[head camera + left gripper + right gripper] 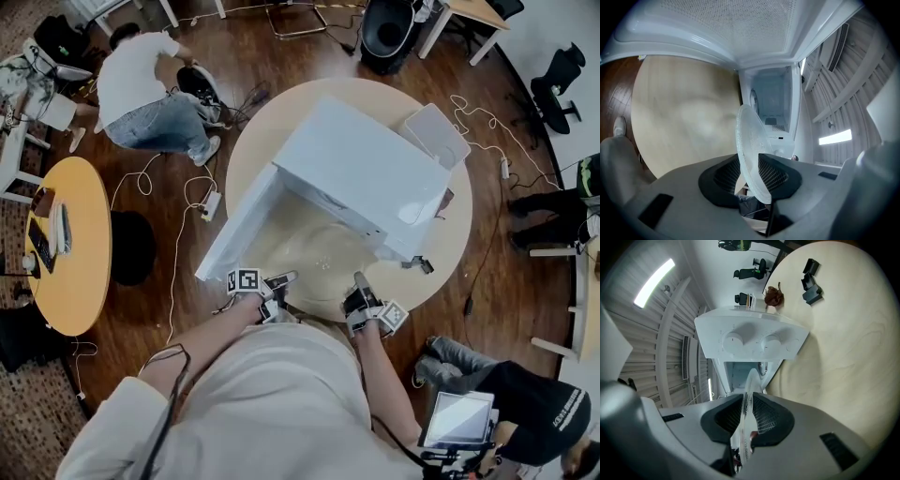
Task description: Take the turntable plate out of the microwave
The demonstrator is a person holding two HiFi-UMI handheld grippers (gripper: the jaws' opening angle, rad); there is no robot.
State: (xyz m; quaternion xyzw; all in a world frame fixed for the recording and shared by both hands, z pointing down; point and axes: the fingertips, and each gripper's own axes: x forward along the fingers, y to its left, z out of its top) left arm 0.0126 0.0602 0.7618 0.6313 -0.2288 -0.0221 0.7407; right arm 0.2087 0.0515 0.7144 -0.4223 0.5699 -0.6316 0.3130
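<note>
Although it is translucent, the turntable plate (748,140) looks round and frosted.

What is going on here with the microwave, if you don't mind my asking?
A person holds a gripper in each hand. The left gripper and the right gripper are both shut on the rim of a clear round glass turntable plate. The plate hangs in front of the white microwave, whose door stands open, over the round light wooden table. It looks already out of the cavity and is not yet set down.
</note>
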